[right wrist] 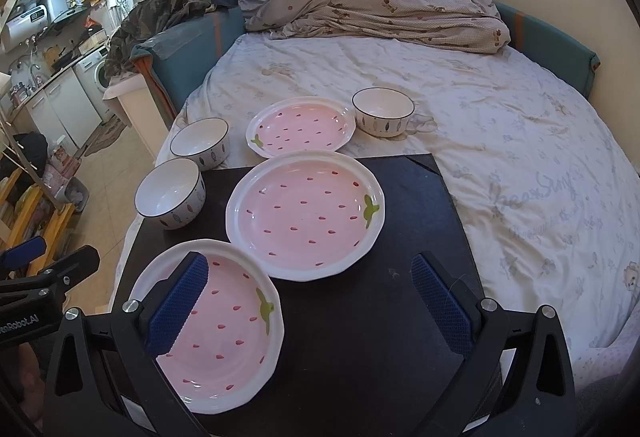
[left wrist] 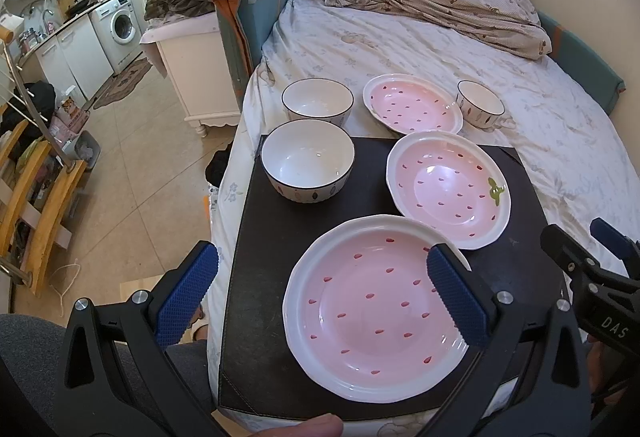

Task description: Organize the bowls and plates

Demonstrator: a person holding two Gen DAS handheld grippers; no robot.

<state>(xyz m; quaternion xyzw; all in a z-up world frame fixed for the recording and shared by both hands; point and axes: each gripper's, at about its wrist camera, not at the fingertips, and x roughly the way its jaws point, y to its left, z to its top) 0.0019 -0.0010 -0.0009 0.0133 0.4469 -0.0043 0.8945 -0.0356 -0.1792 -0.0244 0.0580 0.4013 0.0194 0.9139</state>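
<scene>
Left gripper (right wrist: 24, 255) marked "DAS", jaws apart.

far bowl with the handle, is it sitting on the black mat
No, the handled bowl rests on the bedsheet beyond the black mat, beside the farthest pink plate.

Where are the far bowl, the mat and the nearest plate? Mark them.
far bowl (right wrist: 383, 112), right wrist view, inner wall
mat (right wrist: 360, 317), right wrist view, bare top
nearest plate (left wrist: 372, 313), left wrist view, pink centre

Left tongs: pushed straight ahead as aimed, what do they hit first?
Probably the nearest pink plate: the open left tongs point down at its left rim, though height above it is unclear.
</scene>
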